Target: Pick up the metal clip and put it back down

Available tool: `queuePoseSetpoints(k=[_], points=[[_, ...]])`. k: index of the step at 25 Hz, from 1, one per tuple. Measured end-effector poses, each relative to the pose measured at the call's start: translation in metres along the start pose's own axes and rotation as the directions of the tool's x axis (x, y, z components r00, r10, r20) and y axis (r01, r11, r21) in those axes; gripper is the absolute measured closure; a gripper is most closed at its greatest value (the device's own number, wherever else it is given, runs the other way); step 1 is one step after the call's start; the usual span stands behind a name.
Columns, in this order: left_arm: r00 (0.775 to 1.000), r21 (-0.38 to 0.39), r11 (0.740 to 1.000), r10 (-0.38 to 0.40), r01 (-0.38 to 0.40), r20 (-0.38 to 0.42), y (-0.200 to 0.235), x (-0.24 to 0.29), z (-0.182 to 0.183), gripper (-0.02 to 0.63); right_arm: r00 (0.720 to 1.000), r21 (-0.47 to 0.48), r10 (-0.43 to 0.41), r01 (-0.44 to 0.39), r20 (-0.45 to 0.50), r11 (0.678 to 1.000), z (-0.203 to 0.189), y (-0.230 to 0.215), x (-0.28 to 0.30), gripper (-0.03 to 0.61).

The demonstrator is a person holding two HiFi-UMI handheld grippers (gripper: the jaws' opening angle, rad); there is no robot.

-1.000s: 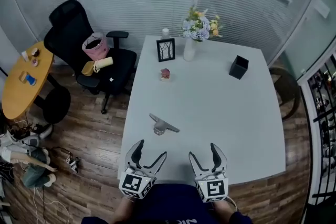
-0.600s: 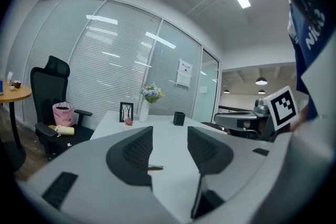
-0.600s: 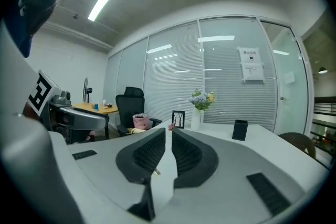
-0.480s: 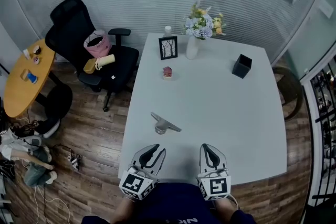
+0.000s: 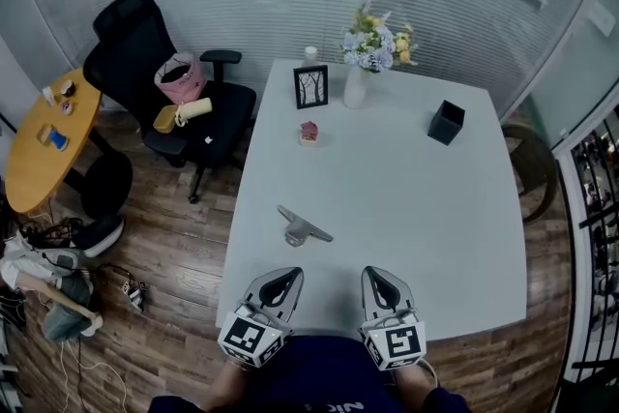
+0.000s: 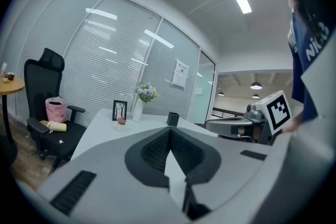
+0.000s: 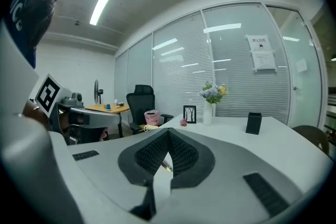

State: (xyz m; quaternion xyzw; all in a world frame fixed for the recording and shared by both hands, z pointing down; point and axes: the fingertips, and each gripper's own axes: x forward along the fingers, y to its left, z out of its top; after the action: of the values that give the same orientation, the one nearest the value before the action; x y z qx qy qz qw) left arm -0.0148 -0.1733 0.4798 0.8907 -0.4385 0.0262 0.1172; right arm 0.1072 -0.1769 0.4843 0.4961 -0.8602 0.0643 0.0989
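Observation:
The metal clip (image 5: 303, 226) lies on the white table (image 5: 426, 208), left of centre and towards the near edge. Both grippers hover over that near edge, side by side. My left gripper (image 5: 286, 274) sits just below and a little left of the clip, apart from it; its jaws have just been closing and now stand shut with nothing between them (image 6: 169, 128). The right gripper (image 5: 375, 271) is also shut and empty (image 7: 168, 131). In the right gripper view a thin sliver of the clip (image 7: 166, 166) shows past the closed jaws.
At the table's far side stand a black picture frame (image 5: 309, 86), a white vase of flowers (image 5: 356, 84), a small pink object (image 5: 309, 132) and a black box (image 5: 445, 122). A black office chair (image 5: 160, 82) and a round wooden table (image 5: 44, 145) stand to the left.
Both grippers' jaws went from wide open to shut on nothing. The hands stayed near the table's front edge, and the clip has not moved.

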Motion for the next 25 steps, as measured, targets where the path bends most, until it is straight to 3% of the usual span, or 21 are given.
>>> queuePoseSetpoints(k=[8,18,25], points=[[1.000,0.017,1.000,0.024,-0.024,0.010,0.002,-0.008,0.000,0.612,1.000,-0.066,-0.011,0.012,0.013,0.998,0.003,0.008,-0.005,0.571],[0.998,-0.031,0.998,0.049,-0.048,0.026,0.007,-0.015,-0.002,0.612,1.000,-0.092,0.005,-0.004,0.017,0.996,-0.003,0.015,-0.009,0.571],[0.998,-0.025,0.998,0.058,-0.058,0.029,0.007,-0.017,-0.002,0.612,1.000,-0.099,0.008,-0.006,0.022,0.995,-0.003,0.015,-0.008,0.571]])
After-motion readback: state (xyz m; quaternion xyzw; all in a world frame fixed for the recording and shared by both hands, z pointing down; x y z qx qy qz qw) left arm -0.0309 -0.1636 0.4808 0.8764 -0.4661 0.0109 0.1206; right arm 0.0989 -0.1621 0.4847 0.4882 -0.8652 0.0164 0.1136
